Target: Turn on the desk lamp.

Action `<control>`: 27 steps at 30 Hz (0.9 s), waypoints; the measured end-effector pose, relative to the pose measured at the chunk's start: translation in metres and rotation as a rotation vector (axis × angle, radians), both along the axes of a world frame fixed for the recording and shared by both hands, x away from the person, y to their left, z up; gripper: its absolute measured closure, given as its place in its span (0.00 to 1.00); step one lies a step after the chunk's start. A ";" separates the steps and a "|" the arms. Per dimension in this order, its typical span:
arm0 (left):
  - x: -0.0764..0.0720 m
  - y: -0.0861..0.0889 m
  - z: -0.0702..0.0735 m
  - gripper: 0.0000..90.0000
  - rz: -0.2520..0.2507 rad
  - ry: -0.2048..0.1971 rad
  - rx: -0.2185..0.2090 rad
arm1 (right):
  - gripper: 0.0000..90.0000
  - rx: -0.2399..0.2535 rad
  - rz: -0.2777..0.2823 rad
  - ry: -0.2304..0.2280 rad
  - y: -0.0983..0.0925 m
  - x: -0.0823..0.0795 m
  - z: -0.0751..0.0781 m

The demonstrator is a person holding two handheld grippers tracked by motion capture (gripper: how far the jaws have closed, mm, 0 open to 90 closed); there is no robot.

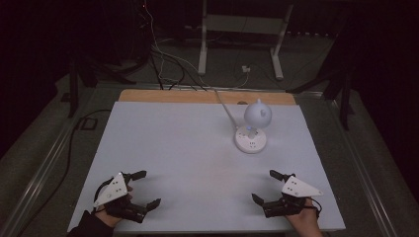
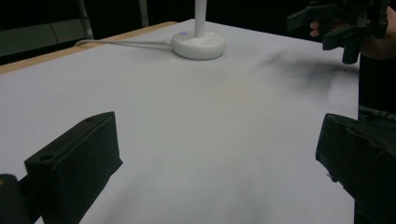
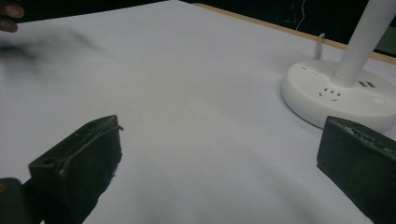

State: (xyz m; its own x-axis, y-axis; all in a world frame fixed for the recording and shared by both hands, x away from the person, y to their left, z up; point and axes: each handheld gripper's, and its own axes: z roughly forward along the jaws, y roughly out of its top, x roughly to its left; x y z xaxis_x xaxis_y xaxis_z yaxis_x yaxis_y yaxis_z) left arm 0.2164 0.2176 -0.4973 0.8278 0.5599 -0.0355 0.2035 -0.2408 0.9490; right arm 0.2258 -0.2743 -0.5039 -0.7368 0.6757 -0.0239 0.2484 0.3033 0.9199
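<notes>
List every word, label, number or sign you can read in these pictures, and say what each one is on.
None: no readable text in any view.
Lamp base: socket holes and small marks on the white top, no legible lettering.
Lamp base: one small bluish dot, a light or button, not a sign.
Left gripper and right gripper: grey plates with dots, no print.

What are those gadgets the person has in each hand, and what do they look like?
Each is a black hand-held two-jaw gripper. The left gripper and the right gripper each carry a pale grey three-cornered plate with small dark dots. The jaws end in blocky black pads. A dark sleeve covers the left wrist.
</notes>
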 end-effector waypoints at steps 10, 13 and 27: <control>-0.001 0.000 0.000 0.00 -0.003 -0.005 0.007 | 0.00 0.010 0.004 0.003 -0.001 0.000 0.001; 0.000 0.000 0.001 0.00 -0.002 -0.005 0.000 | 0.00 -0.001 0.009 0.004 0.000 0.000 0.001; -0.002 0.001 0.002 0.00 -0.010 -0.011 0.001 | 0.00 -0.036 0.040 0.044 0.007 -0.002 0.002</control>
State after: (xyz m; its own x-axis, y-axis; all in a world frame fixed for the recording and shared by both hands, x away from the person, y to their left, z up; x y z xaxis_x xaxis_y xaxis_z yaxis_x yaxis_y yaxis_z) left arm 0.2147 0.2184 -0.4954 0.8339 0.5513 -0.0263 0.1909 -0.2434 0.9509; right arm 0.2234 -0.2673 -0.5018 -0.7642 0.6448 -0.0147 0.2755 0.3470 0.8965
